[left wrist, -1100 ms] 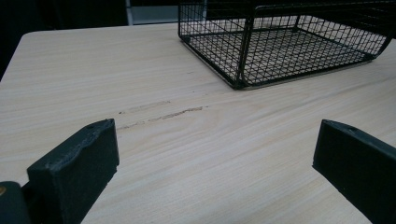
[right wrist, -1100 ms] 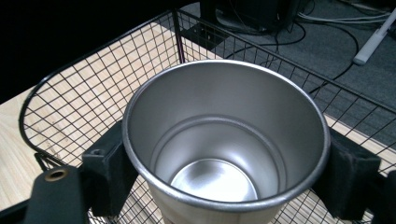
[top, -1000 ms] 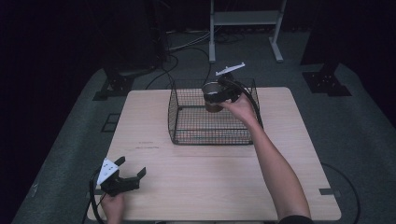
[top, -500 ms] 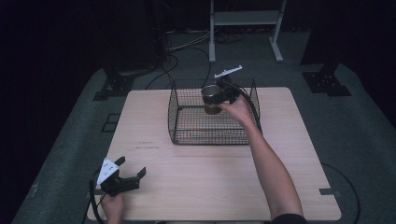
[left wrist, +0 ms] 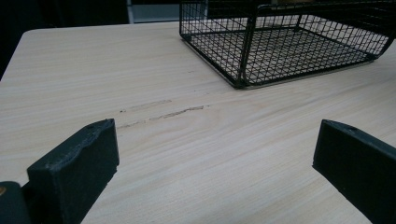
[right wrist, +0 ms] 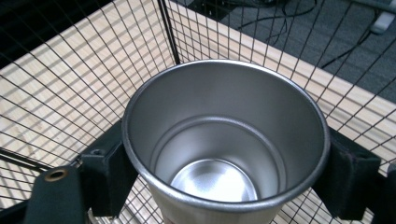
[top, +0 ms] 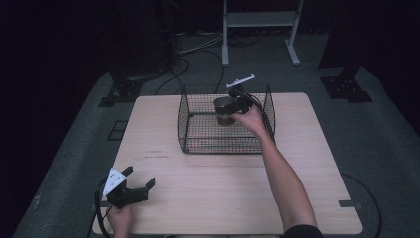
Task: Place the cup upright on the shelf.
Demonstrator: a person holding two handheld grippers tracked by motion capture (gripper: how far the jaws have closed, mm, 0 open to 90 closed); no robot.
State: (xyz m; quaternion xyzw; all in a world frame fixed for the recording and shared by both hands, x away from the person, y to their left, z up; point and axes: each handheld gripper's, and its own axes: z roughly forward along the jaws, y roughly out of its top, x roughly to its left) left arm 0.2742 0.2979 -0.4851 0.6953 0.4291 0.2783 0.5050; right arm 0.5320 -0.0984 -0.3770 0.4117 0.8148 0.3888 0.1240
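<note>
Two grippers in play. My right gripper point(top: 225, 110) is clamped on a steel cup point(right wrist: 224, 140), one jaw on each side just under the rim; the cup is upright, empty, mouth up. I hold it inside the black wire basket point(top: 198, 129), toward its far right part; whether its base touches the basket floor I cannot tell from the high view. The right gripper view puts a far corner post of the basket just beyond the cup.

My left gripper point(top: 131, 191) sits idle at the near left of the tabletop point(top: 223, 198), jaws spread wide with nothing between them, well apart from the basket.

Judged step: setting the cup down in the basket. To do it well:
- keep the cup vertical while lowering, so the base lands flat on the mesh;
- keep it off the walls and corner post;
- part the jaws only once the base is seated, then lift straight up, clear of rim and wires.

Risk: thin mesh may let a tilted cup rock.
</note>
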